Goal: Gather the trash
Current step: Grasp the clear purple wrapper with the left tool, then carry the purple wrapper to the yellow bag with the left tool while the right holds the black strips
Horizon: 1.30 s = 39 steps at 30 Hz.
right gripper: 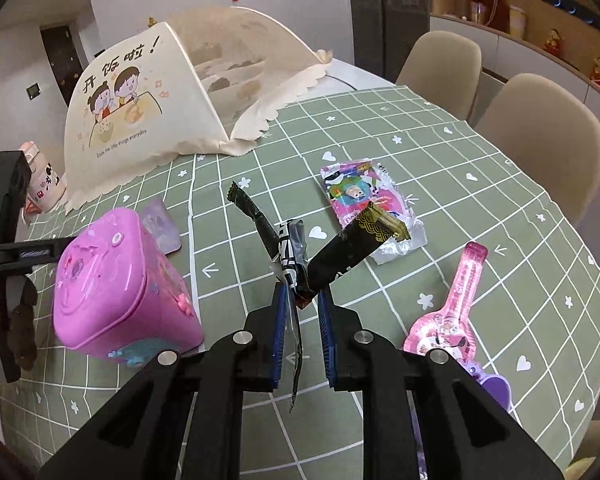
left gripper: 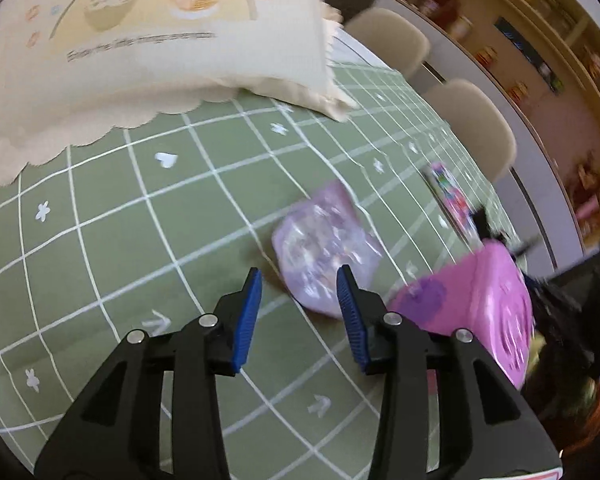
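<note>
My right gripper point(right gripper: 302, 300) is shut on a bunch of black wrappers point(right gripper: 300, 252) and holds them above the green checked tablecloth point(right gripper: 480, 280). A pink bin point(right gripper: 120, 284) stands to its left. My left gripper point(left gripper: 300, 284) is open and empty, its tips right before a pale purple wrapper point(left gripper: 324, 248) lying flat on the cloth; the same wrapper shows behind the bin in the right wrist view point(right gripper: 162, 226). The bin shows at the right of the left wrist view point(left gripper: 484, 308). A colourful wrapper point(right gripper: 364, 196) and a pink lollipop pack point(right gripper: 448, 312) lie on the cloth.
A cream mesh food cover point(right gripper: 160, 96) stands at the table's far left, with a pink-white bottle point(right gripper: 44, 184) beside it. Two beige chairs point(right gripper: 540, 136) stand along the right edge. A purple object point(right gripper: 496, 388) lies at the near right.
</note>
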### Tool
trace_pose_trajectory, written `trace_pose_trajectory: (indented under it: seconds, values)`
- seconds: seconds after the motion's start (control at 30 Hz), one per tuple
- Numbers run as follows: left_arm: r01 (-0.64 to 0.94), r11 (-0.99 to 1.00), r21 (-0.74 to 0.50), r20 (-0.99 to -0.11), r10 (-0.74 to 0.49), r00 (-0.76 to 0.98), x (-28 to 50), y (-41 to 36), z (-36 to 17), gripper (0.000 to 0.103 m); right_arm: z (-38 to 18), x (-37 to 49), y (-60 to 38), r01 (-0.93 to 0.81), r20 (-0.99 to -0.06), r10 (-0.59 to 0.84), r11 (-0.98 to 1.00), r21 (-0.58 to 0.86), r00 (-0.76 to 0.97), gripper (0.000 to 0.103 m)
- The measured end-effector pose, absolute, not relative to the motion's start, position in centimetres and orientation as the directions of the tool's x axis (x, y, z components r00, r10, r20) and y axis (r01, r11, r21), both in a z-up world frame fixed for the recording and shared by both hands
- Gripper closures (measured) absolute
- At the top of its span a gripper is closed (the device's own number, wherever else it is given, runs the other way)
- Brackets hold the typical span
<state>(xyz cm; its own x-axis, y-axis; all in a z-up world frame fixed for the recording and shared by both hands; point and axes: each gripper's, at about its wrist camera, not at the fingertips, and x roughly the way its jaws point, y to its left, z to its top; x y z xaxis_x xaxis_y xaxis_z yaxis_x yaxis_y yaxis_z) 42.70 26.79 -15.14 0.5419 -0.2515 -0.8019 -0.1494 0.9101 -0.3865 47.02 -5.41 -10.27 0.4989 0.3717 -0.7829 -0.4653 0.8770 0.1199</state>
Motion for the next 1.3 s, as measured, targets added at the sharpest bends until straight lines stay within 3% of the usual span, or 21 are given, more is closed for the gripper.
trace_pose_trajectory:
  seconds: [0.17,0.27,0.37,0.83,1.3]
  values:
    - [-0.171,0.926,-0.336,-0.803,-0.186,0.567,44.2,26.5,-15.7,0.067,-9.7,46.7,-6.1,-0.453,-0.773,0.369,0.884,0.120,0.515,0.086]
    - [-0.145,0.939,-0.313,-0.802,-0.179,0.570,44.6,25.7,-15.7,0.094,-9.7,46.2,-6.4,-0.451,-0.775,0.364,0.885,0.116,0.516,0.086]
    - [-0.133,0.921,-0.367,-0.795,-0.236,0.559,44.4,25.5,-15.9,0.101,-9.6,45.4,-6.6,-0.446,-0.779,0.359,0.888,0.115,0.514,0.086]
    - [-0.094,0.930,-0.355,-0.662,-0.179,0.728,36.4,26.3,-4.8,0.102,-4.3,38.8,-8.5,-0.417,-0.756,0.341,0.904,0.100,0.559,0.086]
    - [0.164,0.939,-0.301,-0.603,-0.321,0.730,27.9,13.4,0.8,0.102,0.4,27.7,-16.0,-0.349,-0.688,0.296,0.935,0.066,0.663,0.086]
